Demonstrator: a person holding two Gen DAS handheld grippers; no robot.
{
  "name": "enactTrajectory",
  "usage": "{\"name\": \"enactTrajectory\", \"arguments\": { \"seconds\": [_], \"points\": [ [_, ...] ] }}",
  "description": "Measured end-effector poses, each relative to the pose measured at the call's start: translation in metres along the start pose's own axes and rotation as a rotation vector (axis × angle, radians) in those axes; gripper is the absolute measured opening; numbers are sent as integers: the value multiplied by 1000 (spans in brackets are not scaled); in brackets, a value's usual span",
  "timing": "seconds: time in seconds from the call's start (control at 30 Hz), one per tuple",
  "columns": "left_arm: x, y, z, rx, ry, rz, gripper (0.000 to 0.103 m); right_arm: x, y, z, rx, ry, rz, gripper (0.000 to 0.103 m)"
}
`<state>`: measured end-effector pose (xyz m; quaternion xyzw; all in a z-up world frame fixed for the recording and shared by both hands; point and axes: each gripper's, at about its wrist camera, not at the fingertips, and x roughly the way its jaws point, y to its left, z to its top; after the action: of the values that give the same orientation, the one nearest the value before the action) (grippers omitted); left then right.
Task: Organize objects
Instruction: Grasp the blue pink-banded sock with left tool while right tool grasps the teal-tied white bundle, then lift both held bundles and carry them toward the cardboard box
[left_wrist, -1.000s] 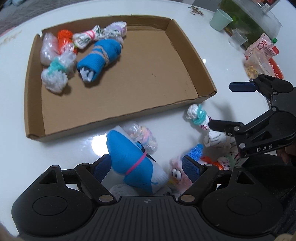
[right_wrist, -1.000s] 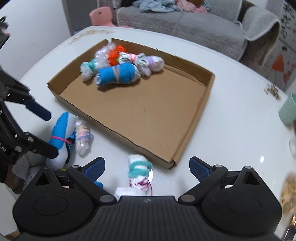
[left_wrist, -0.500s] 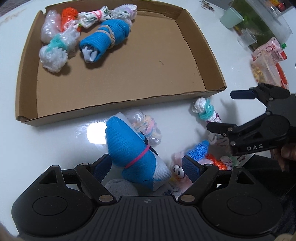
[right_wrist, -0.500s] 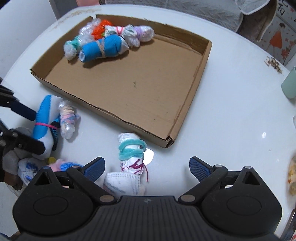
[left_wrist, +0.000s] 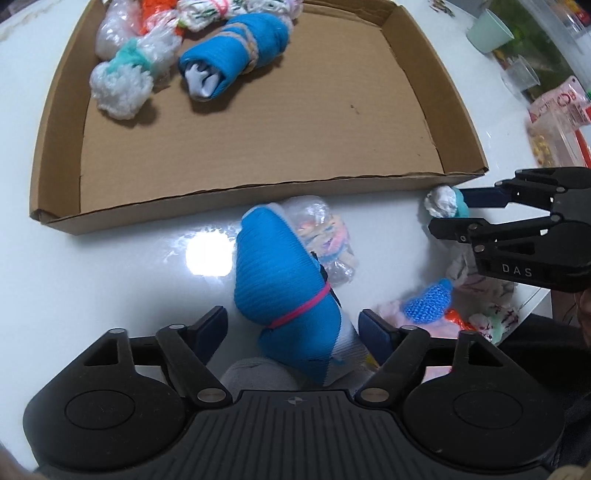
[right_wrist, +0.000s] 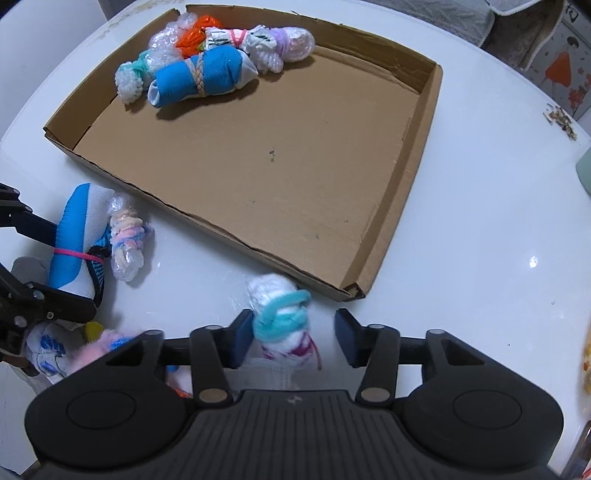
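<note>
Your left gripper (left_wrist: 293, 325) points steeply down at the rolled blue-and-white sock bundle tied with a pink elastic band (left_wrist: 284, 291), which lies on the glossy white round table (left_wrist: 110, 273) just outside the near wall of the shallow brown cardboard tray (left_wrist: 236, 144). Its jaws are closing with the bundle between them; the right pad sits against the bundle's white end, while a gap shows at the left pad, so it is not yet clamped. Touching the bundle's far side lies a clear plastic-wrapped roll with pastel bands (left_wrist: 325, 236).

Your right gripper (right_wrist: 293, 341) is also closing, around the white sock roll bound with teal yarn (right_wrist: 280, 314), which stands on the table just beside the tray's near corner. The left pad touches the roll; the right pad stands apart from it.

Inside the tray, four or five bundles crowd one far corner: a blue sock roll tied with beige braided cord (right_wrist: 201, 77), a white fluffy roll with a teal band (right_wrist: 131, 79), an orange bundle (right_wrist: 194, 35), a white roll with a pink band (right_wrist: 236, 38) and a clear wrapped one (left_wrist: 110, 33). The remainder of the tray floor is bare cardboard.

Between your two grippers lies a loose heap of further bundles, among them a pink fuzzy one with a blue knitted patch (left_wrist: 428, 301).
</note>
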<state>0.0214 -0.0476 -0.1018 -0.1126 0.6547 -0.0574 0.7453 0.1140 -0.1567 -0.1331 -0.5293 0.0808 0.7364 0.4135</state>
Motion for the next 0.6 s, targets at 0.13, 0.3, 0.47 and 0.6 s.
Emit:
{"name": "enactTrajectory", "arguments": {
  "seconds": [0.13,0.3,0.47,0.6],
  "points": [
    [-3,5,1,-21,0,-13,61,-2,3,-1,1,1,5,29],
    [-5,11,2,-41,-3,-13,58,-6,3,-2,31,4,-2,28],
    [-9,9,4,-39,-8,-11,56,-10,4,4,45,-6,2,28],
    [-14,11,5,-50,-17,-11,55,-12,2,6,79,-13,4,28]
  ]
}}
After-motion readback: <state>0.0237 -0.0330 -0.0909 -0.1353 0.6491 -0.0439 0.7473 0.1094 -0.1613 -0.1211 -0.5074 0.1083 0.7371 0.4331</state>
